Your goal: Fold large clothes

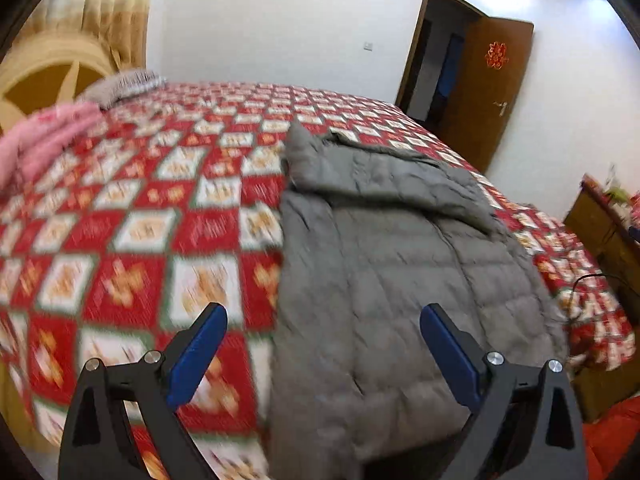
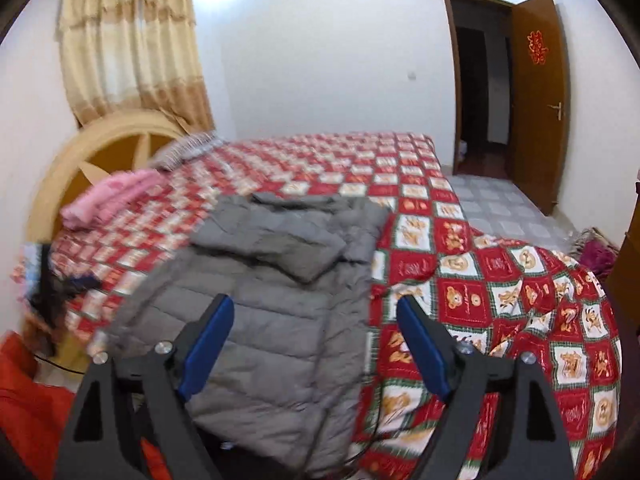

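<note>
A grey quilted puffer jacket lies spread on the bed, its far end folded back over the body. The right wrist view shows the same jacket running from the near bed edge toward the middle. My left gripper hangs open above the jacket's near left edge, with nothing between its blue pads. My right gripper is open too, held over the jacket's near right part and touching nothing.
The bed wears a red and white patterned cover. Folded pink cloth and a grey pillow lie by the headboard. An open brown door stands far right. Orange fabric sits near left.
</note>
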Action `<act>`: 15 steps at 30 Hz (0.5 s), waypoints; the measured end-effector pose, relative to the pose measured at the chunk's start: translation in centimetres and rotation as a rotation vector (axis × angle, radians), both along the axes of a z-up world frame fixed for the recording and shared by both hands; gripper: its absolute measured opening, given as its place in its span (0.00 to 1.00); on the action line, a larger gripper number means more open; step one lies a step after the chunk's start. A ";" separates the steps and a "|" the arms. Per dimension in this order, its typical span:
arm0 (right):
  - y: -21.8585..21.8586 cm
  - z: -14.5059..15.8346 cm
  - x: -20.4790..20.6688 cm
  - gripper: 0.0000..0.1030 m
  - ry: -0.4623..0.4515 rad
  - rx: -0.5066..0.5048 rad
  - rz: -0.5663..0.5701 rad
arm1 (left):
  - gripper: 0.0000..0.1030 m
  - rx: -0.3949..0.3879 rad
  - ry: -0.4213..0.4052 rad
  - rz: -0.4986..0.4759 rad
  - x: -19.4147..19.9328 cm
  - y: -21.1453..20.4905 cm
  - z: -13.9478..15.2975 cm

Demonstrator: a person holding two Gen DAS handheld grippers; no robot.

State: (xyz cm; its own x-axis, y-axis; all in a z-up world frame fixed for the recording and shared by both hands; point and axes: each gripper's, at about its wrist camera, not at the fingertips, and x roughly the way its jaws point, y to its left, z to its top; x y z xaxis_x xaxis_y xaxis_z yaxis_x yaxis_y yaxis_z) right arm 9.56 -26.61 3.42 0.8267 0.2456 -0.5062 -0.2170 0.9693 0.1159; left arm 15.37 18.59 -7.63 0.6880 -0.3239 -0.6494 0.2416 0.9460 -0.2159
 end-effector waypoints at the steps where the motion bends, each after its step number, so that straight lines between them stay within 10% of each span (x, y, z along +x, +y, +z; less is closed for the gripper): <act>1: -0.2 0.7 -1.1 0.83 -0.020 0.005 0.001 | 0.95 -0.024 0.010 -0.004 -0.4 0.0 -0.5; 9: -0.1 6.1 -10.0 0.83 -0.153 -0.031 -0.058 | 0.95 -0.079 -0.001 -0.025 -2.9 0.0 -1.2; 15: 2.1 2.5 -9.2 0.83 -0.019 -0.110 -0.036 | 0.95 -0.016 -0.028 -0.024 -5.1 -0.3 -2.1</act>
State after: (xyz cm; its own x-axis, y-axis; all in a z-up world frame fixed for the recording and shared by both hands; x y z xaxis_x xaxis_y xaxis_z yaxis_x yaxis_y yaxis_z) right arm 0.34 -24.53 5.89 0.8436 0.1590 -0.5129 -0.1826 0.9832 0.0046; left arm 10.27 18.31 -9.73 0.6974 -0.3507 -0.6250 0.2706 0.9364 -0.2235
